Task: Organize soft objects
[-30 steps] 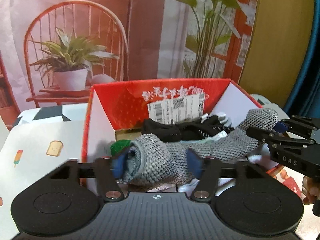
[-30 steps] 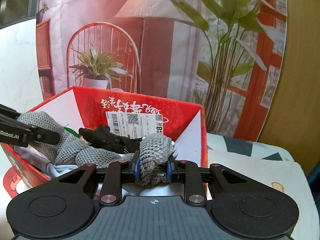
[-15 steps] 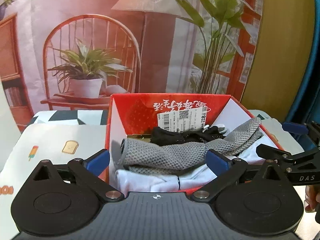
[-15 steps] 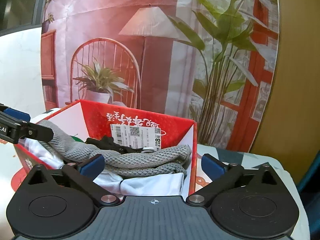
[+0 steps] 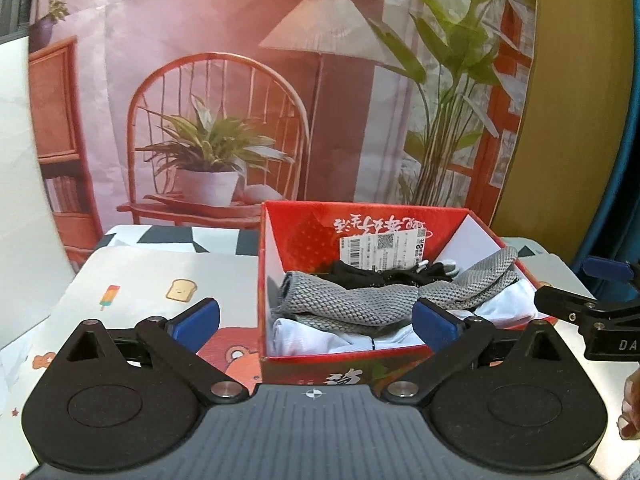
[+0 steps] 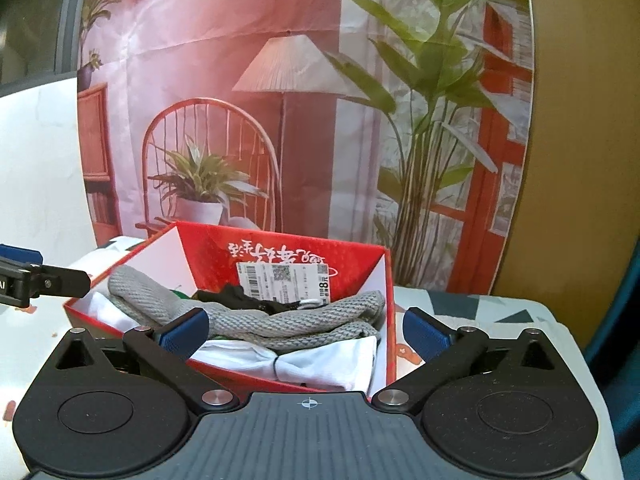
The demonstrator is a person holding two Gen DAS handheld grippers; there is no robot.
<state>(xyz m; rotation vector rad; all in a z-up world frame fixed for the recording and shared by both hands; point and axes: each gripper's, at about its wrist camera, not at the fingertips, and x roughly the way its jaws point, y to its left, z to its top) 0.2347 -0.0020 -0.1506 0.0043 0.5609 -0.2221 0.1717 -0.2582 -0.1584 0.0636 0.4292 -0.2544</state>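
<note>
A red cardboard box (image 5: pixel 340 364) (image 6: pixel 360 258) stands on the table and holds soft items. A grey knitted cloth (image 5: pixel 380 300) (image 6: pixel 280 322) lies across the top, over white cloth (image 5: pixel 312 340) (image 6: pixel 332 364) and a black item (image 5: pixel 384 274) (image 6: pixel 236 296). My left gripper (image 5: pixel 316 322) is open and empty, drawn back in front of the box. My right gripper (image 6: pixel 304 334) is open and empty, also back from the box. Each gripper shows at the edge of the other's view: the right one (image 5: pixel 580 304), the left one (image 6: pixel 40 280).
The table has a cartoon-print mat (image 5: pixel 160 292) left of the box. A printed backdrop (image 5: pixel 280 100) with a chair, lamp and plants hangs behind the table. A white label (image 5: pixel 384 250) is stuck on the box's far inner wall.
Both grippers let go of the grey knitted cloth, which now lies in the box. Both opened wide and pulled back and up from the box.
</note>
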